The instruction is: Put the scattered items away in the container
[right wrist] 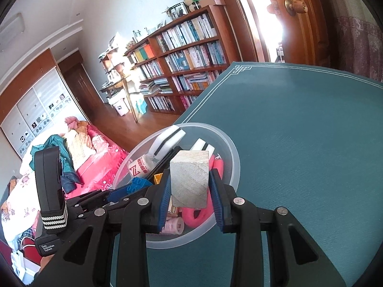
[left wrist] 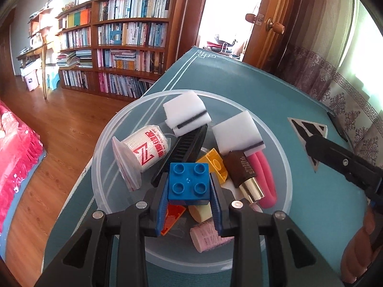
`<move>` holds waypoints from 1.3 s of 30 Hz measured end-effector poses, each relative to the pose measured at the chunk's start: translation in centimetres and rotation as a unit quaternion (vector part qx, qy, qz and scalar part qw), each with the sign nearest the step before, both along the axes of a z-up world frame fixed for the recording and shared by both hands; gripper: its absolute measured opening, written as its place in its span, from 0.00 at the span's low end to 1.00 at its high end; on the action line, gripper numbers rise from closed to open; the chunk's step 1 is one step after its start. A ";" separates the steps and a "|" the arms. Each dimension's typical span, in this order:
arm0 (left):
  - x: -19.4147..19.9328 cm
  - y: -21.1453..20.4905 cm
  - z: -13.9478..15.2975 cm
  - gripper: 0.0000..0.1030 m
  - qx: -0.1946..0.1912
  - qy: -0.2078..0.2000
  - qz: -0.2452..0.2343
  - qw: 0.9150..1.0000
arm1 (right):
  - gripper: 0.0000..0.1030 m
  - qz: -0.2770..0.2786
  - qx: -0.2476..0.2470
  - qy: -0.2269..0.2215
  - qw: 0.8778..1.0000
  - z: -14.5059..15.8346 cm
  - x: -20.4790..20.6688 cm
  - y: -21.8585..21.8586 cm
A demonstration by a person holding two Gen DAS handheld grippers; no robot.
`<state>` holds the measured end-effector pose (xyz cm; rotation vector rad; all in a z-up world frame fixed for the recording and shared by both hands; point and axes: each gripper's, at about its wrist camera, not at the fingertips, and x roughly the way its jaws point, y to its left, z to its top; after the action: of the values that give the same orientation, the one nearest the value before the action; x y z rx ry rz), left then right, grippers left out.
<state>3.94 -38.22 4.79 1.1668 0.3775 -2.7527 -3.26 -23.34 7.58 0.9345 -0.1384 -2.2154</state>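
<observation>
A blue building brick (left wrist: 189,183) is clamped in the left gripper (left wrist: 189,201), a pale stone-like cube (right wrist: 189,179) in the right gripper (right wrist: 190,191). Both are held over the crowded translucent bowl (left wrist: 286,167) near the surface's left edge; released together, 1 could be bounced out.

Left tool (left wrist: 189,196) and right tool (right wrist: 190,189) both clamped on loads.

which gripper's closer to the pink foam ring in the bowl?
Right, I'd judge. The right gripper, holding the grey block, hovers directly over the pink foam ring. The left gripper, holding the blue brick, sits beside it.
</observation>
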 end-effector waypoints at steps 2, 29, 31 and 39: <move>0.0 0.1 0.1 0.34 -0.002 -0.003 -0.002 1.000 | 0.33 0.001 0.001 -0.001 1.000 -0.1 0.0 -0.1; 3.3 0.1 1.8 0.84 -0.090 0.020 0.073 0.993 | 0.49 -0.026 -0.006 0.002 1.000 -0.5 1.0 2.8; 3.5 0.4 2.1 0.84 -0.108 0.023 0.086 0.990 | 0.50 -0.031 0.001 0.008 1.000 -0.7 1.5 3.3; 4.6 1.9 2.8 0.85 -0.171 0.033 0.114 0.978 | 0.53 -0.055 0.028 0.024 0.998 -1.7 3.2 4.9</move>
<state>8.57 -36.36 7.63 0.8885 0.0353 -2.5290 -0.08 -18.44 5.91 0.9237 -0.1089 -2.3521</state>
